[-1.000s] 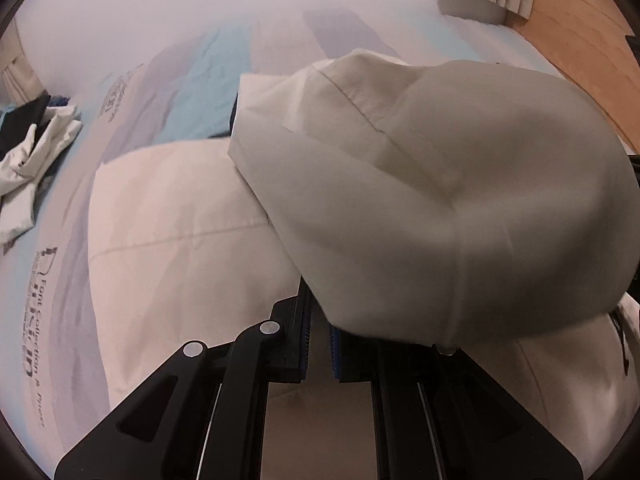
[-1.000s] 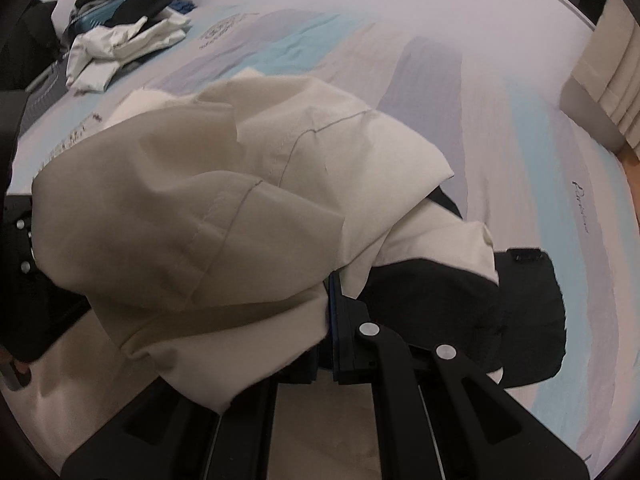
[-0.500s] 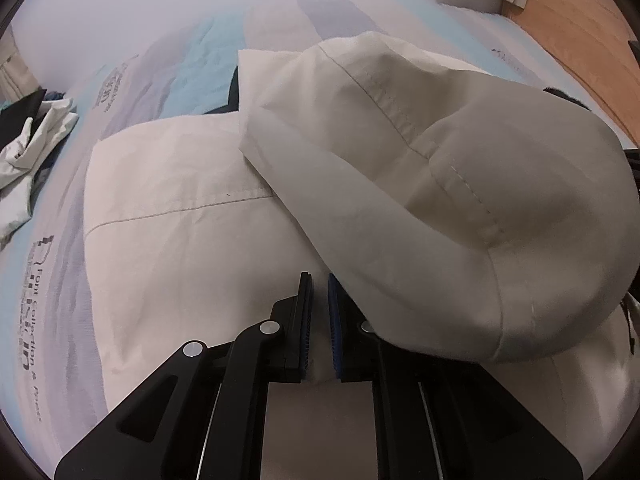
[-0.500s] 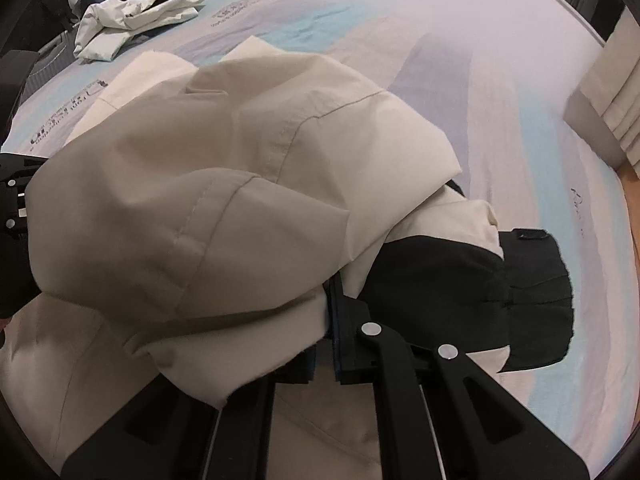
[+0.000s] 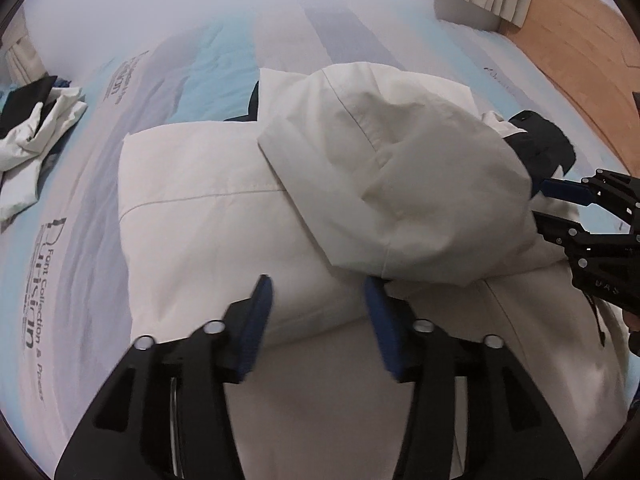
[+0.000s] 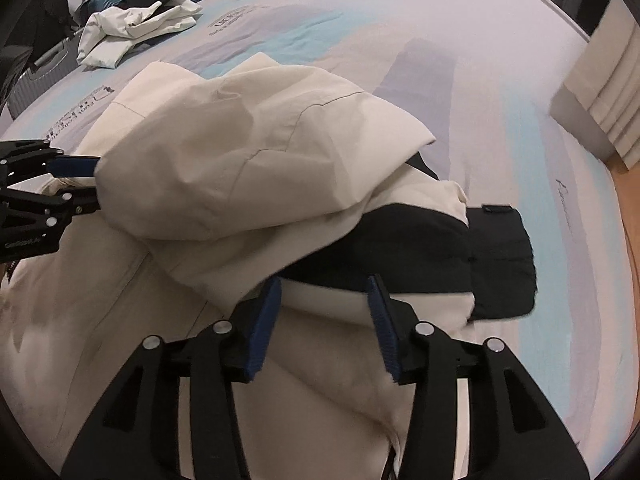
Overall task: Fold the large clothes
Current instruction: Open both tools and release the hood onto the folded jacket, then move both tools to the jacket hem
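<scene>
A cream jacket (image 5: pixel 208 216) lies folded on the bed (image 5: pixel 280 36), its hood (image 5: pixel 396 184) flopped on top. The left tool (image 5: pixel 318 296) and right tool (image 6: pixel 324 296) are both opening, pinching nothing; open bedding lies beyond.

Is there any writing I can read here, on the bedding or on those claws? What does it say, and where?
"Font Collection & Press": small print on the bedsheet, by larger lettering too warped to read.
Other prints on the sheet: blurred.
Cursive word near the sheet's edge: unreadable.
White marking on the left claw and on the right claw: too small.
</scene>
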The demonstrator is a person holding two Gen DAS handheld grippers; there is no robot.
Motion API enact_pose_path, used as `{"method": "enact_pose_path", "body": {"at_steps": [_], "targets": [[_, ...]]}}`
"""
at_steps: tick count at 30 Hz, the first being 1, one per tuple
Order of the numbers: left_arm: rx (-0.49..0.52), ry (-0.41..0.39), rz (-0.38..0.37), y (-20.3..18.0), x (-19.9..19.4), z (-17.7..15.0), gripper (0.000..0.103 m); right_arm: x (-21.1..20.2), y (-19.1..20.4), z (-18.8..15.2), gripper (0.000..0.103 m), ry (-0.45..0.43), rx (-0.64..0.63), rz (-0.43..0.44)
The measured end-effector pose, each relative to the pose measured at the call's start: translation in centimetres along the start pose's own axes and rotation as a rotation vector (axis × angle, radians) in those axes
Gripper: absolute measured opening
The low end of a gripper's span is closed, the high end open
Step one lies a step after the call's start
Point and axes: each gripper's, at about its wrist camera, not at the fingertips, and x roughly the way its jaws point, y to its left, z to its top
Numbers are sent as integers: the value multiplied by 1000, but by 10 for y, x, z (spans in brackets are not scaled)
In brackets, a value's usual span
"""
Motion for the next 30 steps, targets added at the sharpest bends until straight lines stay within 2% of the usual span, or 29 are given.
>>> {"method": "enact_pose_path", "body": {"at_steps": [3, 8, 10, 18, 24, 26, 30], "targets": [[-15, 6, 0, 3, -9, -6, 66, -8, 0, -3, 53, 0, 26, 3], [-43, 2, -12, 10, -26, -18, 80, -24, -1, -12, 66, -2, 75, -21], [-57, 2, -15, 14, -33, -24, 86, -32, -1, -16, 68, -6, 89, -36], [-84, 1, 7, 21, -60, -55, 94, -61, 5, -39, 85, -28, 139, -43], [-152, 19, 56, 22, -89, -93, 97, -78, 9, -67, 87, -24, 146, -15], [-165, 22, 76, 20, -103, -110, 97, -90, 11, -77, 94, -34, 139, -8], [-188, 22, 107, 14, -129, -139, 97, -113, 17, -99, 95, -47, 119, 12]]}}
